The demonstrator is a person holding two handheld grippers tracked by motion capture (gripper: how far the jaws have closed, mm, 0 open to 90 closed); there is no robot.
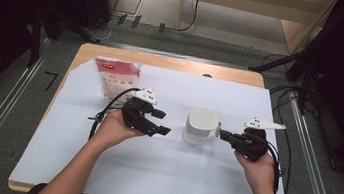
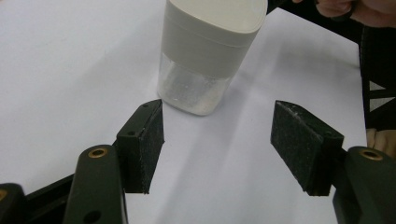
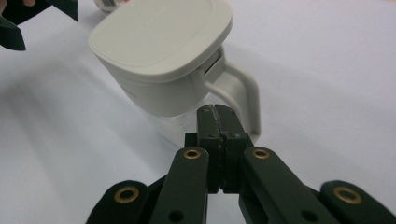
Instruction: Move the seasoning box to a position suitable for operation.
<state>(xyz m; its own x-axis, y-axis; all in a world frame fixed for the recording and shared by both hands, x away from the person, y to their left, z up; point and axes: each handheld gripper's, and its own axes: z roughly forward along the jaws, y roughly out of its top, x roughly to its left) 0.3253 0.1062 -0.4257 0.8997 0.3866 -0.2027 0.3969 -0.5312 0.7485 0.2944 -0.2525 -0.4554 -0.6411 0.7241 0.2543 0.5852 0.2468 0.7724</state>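
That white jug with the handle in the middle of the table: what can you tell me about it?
The jug stands upright on the white sheet, between the two hands. It has a flat, rounded-square lid in off-white plastic, a wide band of the same colour beneath, and a clear lower body that looks frosted or damp inside. A loop handle sticks out on one side. The right tongs, shut, sit inside the handle loop. The left tongs stand open, short of the jug.

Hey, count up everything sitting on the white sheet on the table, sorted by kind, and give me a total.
Lidded containers with a handle: 1, the grey-lidded container in the middle of the white sheet.
Red-and-white pouches: 1, the pouch standing at the back left.
Total: 2 things on the sheet, not counting the two hand-held grippers.
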